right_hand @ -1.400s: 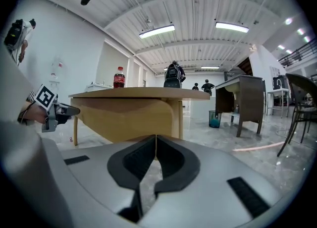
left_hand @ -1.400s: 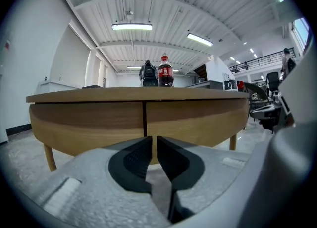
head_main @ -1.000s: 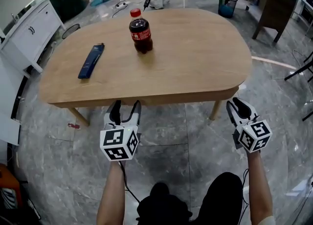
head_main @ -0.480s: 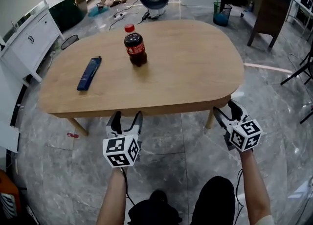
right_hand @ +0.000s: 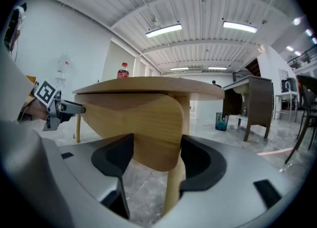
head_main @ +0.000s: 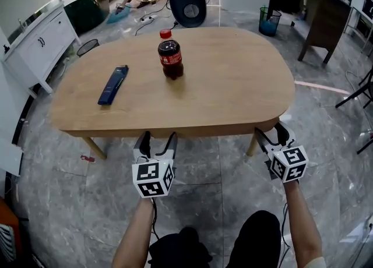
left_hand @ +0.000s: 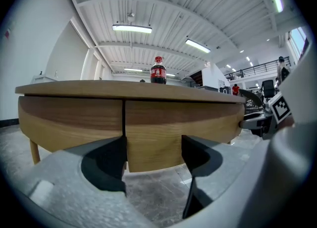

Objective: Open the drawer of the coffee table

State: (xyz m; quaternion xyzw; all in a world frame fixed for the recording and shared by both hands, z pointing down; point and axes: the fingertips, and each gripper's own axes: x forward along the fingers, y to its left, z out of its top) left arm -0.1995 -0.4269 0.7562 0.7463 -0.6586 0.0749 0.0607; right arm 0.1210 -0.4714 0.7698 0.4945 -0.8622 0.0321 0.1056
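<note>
Head view, with both gripper views. The left gripper (head_main: pixel 157 140) has just been opening. Its jaws now stand wide apart, and in its own view (left_hand: pixel 152 157) the lower edge of the coffee table (head_main: pixel 233 86) shows in the gap with no pad pressing on it. The right gripper (head_main: pixel 271 134) has likewise just been opening. Its jaws are spread (right_hand: pixel 156 160), and the rounded end of the apron and a table leg (right_hand: pixel 173 192) appear between them, ungripped. The drawer front (left_hand: pixel 168 123) lies straight ahead of the left gripper, to the right of a vertical seam that lines up with that gripper's left jaw. It sits shut, flush with the neighbouring panel, so its contents cannot be seen. Beyond the left gripper and slightly to its right, a cola bottle (head_main: pixel 171 54) stands upright on the tabletop with its red cap on, filled with dark liquid nearly to the neck. Beyond the same gripper and to its left lies a flat dark blue object (head_main: pixel 113 85). Far beyond the right gripper, on the floor, stands a green bin (head_main: pixel 268 21) holding something blue.
</note>
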